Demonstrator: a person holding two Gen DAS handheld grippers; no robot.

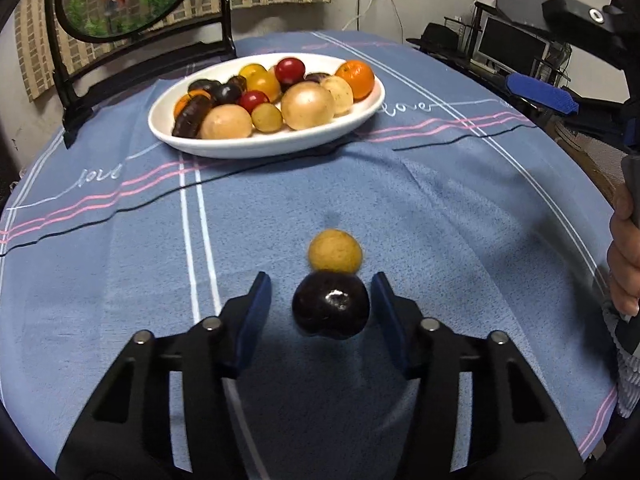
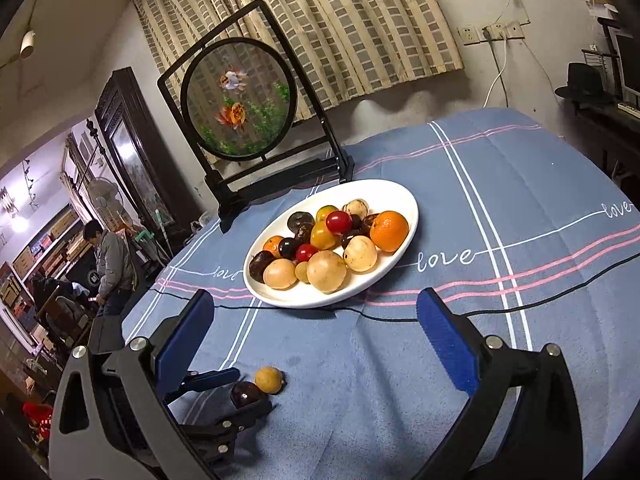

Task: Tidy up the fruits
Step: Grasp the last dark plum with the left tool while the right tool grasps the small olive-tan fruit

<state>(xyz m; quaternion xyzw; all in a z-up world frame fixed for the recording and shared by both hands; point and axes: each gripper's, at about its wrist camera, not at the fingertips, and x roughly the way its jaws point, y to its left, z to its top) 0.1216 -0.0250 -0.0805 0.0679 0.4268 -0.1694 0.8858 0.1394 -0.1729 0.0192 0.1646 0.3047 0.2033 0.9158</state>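
Note:
A dark purple fruit lies on the blue tablecloth between the open fingers of my left gripper; its right side is near the right pad, with a gap on the left. A small yellow fruit lies just beyond it, touching or nearly so. Both also show in the right wrist view, the purple fruit and the yellow fruit, with the left gripper around the purple one. My right gripper is open and empty, held above the cloth. A white oval plate at the back holds several mixed fruits.
A black-framed goldfish screen stands behind the plate. The tablecloth covers a round table. The hand holding the right gripper is at the right edge. A person stands in the room at far left.

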